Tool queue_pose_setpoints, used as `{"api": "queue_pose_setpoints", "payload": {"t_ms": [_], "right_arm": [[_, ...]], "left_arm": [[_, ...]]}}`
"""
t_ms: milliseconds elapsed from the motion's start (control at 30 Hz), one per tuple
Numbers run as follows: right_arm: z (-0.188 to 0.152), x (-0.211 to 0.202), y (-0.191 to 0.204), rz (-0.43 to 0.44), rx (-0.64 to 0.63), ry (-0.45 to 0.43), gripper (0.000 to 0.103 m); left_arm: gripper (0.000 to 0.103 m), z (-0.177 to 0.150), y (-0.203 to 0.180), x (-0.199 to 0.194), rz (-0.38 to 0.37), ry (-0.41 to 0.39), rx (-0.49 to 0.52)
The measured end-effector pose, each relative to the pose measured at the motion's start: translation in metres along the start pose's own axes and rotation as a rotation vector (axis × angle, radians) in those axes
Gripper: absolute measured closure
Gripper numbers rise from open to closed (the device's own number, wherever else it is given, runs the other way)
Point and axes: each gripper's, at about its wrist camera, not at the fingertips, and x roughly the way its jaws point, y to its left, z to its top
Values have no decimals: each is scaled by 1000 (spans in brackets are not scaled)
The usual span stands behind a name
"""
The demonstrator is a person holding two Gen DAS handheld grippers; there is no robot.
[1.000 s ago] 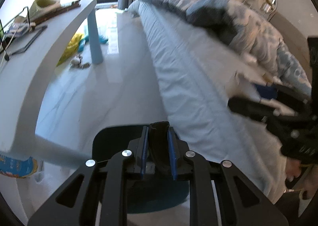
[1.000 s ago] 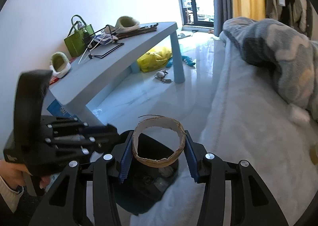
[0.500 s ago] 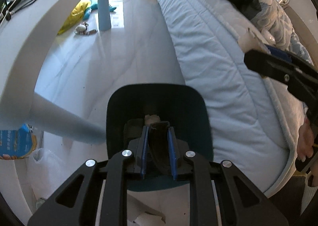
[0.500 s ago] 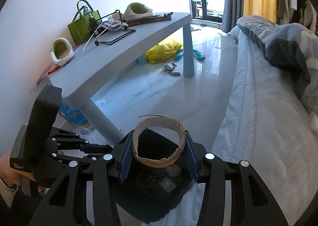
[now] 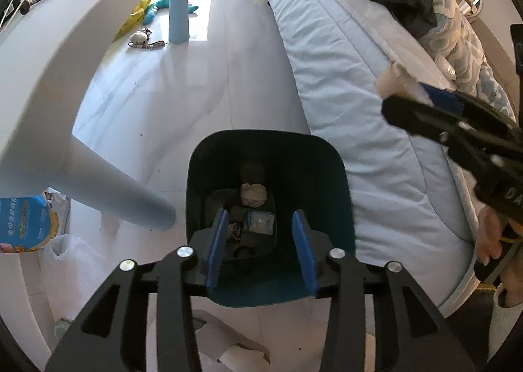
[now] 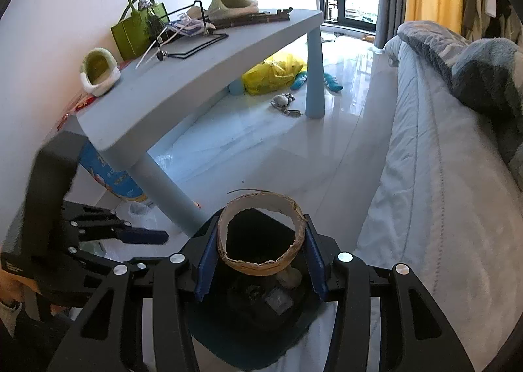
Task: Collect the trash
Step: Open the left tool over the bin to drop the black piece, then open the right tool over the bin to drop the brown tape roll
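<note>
Left load released over bin.
My left gripper fingers now stand open above the bin; my right gripper grips the cardboard ring, next to drop.

The glossy white tiled floor carries a dark teal plastic bin standing just beside the bed with its pale blue quilted cover. A yellow plastic bag and a small grey keyring toy lie on the floor under the light blue worktop, which bears a green tote bag and two fuzzy green slippers.
</note>
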Motion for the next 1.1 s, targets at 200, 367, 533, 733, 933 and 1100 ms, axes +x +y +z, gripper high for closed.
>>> {"api": "queue_pose_setpoints", "payload": {"t_ms": [200, 367, 533, 733, 933, 1100], "right_arm": [[-2, 10, 1, -1, 8, 32, 54], [-5, 22, 5, -2, 8, 68, 54], [-9, 36, 7, -1, 13, 111, 54], [-17, 51, 11, -9, 4, 166, 54], [-25, 64, 13, -2, 9, 216, 54], [-29, 66, 14, -5, -6, 236, 54]], "left_arm": [[58, 3, 4, -12, -8, -48, -10], [57, 6, 4, -26, -13, -101, -12], [57, 10, 2, -44, -24, -172, -12], [57, 17, -1, -65, -39, -257, -17], [59, 22, -11, -79, -55, -318, -6], [63, 28, -25, -98, -80, -393, 13]]}}
